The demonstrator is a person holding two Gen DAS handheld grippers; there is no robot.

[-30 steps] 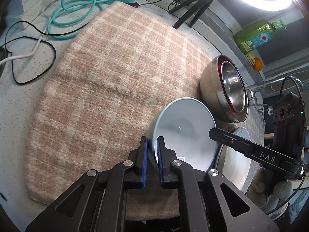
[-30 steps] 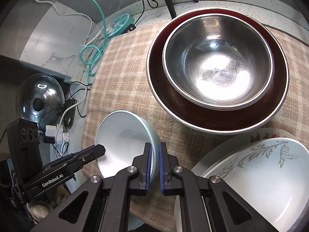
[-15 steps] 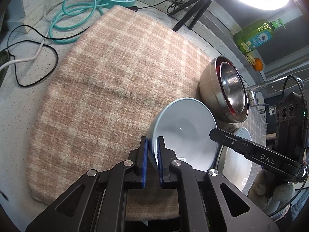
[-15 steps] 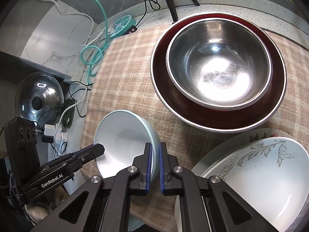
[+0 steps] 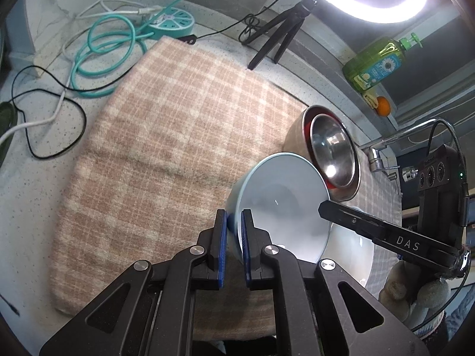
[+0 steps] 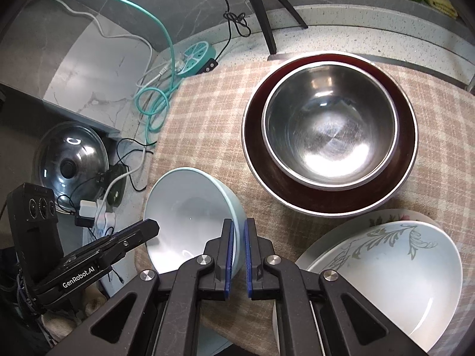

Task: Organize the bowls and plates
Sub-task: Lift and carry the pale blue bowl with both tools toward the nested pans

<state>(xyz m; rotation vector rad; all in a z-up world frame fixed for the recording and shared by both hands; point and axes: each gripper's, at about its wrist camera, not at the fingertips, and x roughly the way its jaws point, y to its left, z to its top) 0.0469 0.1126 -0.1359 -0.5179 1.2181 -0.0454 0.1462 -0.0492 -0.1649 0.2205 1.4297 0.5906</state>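
Home kitchen — faucet [image 5: 374,151], dish soap [image 5: 375,63], countertop [image 5: 29,178].

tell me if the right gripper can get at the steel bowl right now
Probably not yet: the right gripper is shut on the rim of the pale blue bowl, shared with the left gripper. The path to the steel bowl looks clear otherwise.

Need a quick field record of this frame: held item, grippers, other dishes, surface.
held item: pale blue bowl, tilted, gripped at opposite rims
left gripper: shut on bowl rim
right gripper: shut on bowl rim
nested: steel bowl inside red-lined bowl
stacked: floral plates, near right
surface: plaid cloth
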